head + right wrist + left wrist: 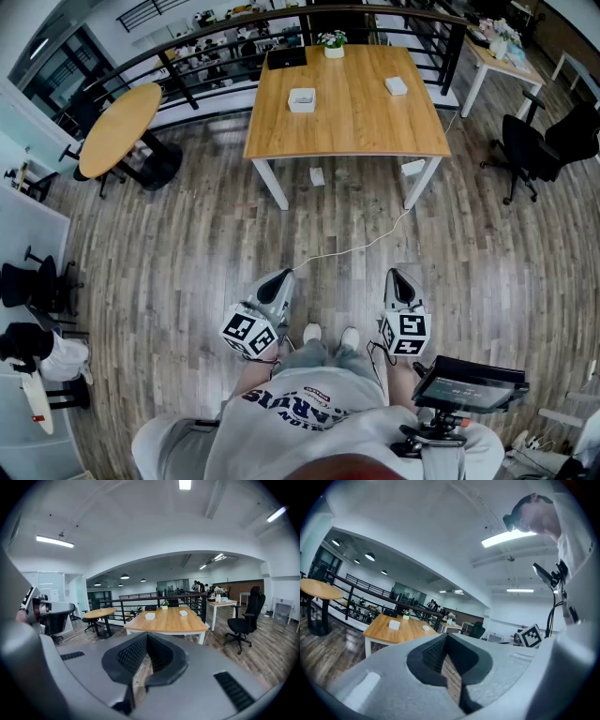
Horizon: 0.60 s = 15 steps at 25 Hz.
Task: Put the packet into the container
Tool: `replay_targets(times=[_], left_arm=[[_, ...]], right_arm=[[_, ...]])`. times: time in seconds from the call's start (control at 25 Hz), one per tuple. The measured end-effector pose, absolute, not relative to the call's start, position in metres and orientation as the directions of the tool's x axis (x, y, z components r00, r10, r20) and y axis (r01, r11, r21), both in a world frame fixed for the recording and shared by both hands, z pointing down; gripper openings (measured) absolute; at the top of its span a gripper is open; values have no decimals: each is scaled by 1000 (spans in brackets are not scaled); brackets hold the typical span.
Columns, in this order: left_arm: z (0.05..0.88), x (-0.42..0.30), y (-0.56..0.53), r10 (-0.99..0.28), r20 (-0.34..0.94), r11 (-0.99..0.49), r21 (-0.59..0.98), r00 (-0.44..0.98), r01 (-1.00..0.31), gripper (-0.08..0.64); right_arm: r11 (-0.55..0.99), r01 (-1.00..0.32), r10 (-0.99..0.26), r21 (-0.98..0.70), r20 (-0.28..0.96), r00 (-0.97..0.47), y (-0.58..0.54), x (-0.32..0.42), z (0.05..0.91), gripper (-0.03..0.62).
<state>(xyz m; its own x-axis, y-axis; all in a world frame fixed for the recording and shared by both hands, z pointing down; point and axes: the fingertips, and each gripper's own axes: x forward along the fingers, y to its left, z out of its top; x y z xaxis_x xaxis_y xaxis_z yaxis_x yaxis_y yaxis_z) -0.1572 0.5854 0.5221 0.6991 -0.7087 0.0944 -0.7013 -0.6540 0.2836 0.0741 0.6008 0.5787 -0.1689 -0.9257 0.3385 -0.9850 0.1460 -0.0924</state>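
The container [302, 99] is a small white square box that seems to have a low raised rim. It stands flat on the wooden surface [347, 127], left of the middle and toward the far half. The packet [396, 85] is a smaller, flat white piece lying on the same surface, close to the right edge and turned slightly askew. The two lie well apart, nothing touching either. At this distance any print on the packet and the container's inside cannot be made out.
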Motion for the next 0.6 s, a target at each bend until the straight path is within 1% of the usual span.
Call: replay_targets(times=[0.2, 0.4, 0.48, 0.6], left_arm=[[505, -201, 569, -693, 31, -689, 265, 720, -674, -2], [502, -248, 566, -687, 11, -696, 275, 726, -663, -2], [504, -257, 562, -680, 9, -699, 294, 733, -652, -2], [512, -254, 558, -634, 14, -736, 296, 774, -608, -2]], right_arm=[[141, -984, -942, -106, 291, -166, 582, 30, 553, 8], [150, -985, -942, -81, 290, -167, 588, -21, 540, 8], [137, -988, -945, -70, 290, -152, 593, -33, 535, 8], [87, -995, -955, -54, 279, -99, 608, -38, 529, 8]])
